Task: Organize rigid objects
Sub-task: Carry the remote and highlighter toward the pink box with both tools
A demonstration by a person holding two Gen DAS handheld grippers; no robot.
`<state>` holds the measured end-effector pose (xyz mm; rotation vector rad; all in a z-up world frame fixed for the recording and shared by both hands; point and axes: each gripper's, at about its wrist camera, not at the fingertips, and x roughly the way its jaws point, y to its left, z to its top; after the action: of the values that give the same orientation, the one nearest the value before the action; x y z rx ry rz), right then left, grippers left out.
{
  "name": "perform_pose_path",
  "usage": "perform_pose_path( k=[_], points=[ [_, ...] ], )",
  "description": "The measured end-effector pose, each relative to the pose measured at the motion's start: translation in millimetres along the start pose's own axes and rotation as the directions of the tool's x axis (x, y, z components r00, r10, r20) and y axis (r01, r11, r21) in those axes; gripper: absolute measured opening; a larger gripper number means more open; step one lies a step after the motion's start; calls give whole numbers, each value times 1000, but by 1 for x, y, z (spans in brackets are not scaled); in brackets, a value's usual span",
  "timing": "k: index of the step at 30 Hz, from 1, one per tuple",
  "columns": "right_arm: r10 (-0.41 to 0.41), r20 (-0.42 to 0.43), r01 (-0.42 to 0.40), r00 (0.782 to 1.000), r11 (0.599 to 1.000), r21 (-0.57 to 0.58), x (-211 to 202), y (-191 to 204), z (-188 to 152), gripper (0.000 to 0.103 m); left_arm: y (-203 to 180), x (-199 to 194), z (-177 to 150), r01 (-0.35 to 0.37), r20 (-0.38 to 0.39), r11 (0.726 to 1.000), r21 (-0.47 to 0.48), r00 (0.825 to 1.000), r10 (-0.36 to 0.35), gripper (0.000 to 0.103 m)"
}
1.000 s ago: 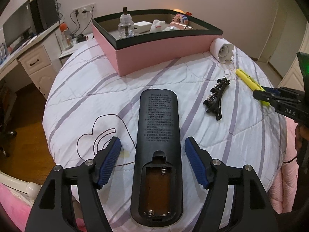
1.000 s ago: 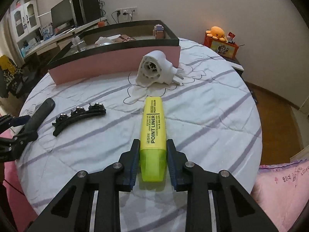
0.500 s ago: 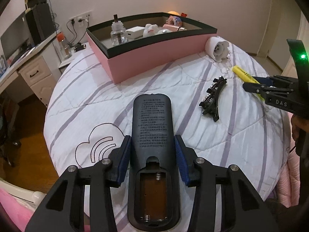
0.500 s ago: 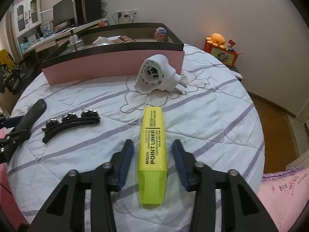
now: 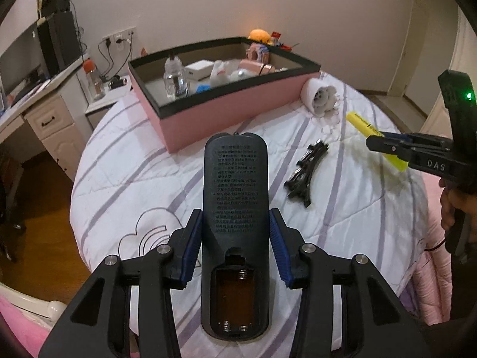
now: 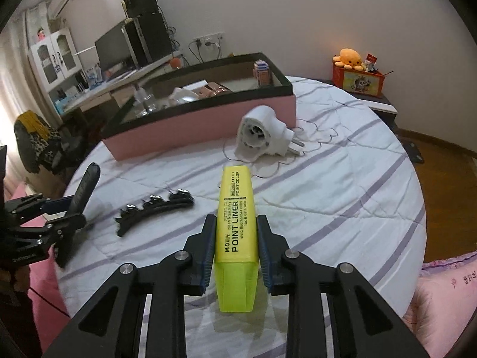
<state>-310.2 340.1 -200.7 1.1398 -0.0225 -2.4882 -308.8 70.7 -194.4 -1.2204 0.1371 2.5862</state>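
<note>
The left gripper (image 5: 235, 238) pinches the black plastic remote (image 5: 235, 197); the right gripper (image 6: 235, 244) is closing on the yellow highlighter (image 6: 237, 223) — both should lift level toward the pink box (image 5: 232, 113) at twelve o'clock.

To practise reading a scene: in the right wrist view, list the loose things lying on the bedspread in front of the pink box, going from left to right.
black hair clip → yellow highlighter, between the right tool's closing pads → white plug-in device
</note>
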Motion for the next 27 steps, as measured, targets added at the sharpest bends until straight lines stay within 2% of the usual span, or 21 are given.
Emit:
perform_pose_path(
  k=[4,8,16,27],
  points=[
    [25,20,-25,999,1000,-5,-7,5,4,27,-4,-7,7,6,27,1000,15,1000,-7,44],
    [33,28,-33,999,999,-11,-9,9,5,27,-5,-3,7,-12,17,1000,11,1000,12,44],
    [59,37,-59,998,998,-23,-13,16,10,27,-12,-17,14,28,51,999,38,998,-30,44],
    [84,34,-81,996,994,-78,-4,36,32,27,-11,-18,41,24,89,999,41,996,-28,44]
  ],
)
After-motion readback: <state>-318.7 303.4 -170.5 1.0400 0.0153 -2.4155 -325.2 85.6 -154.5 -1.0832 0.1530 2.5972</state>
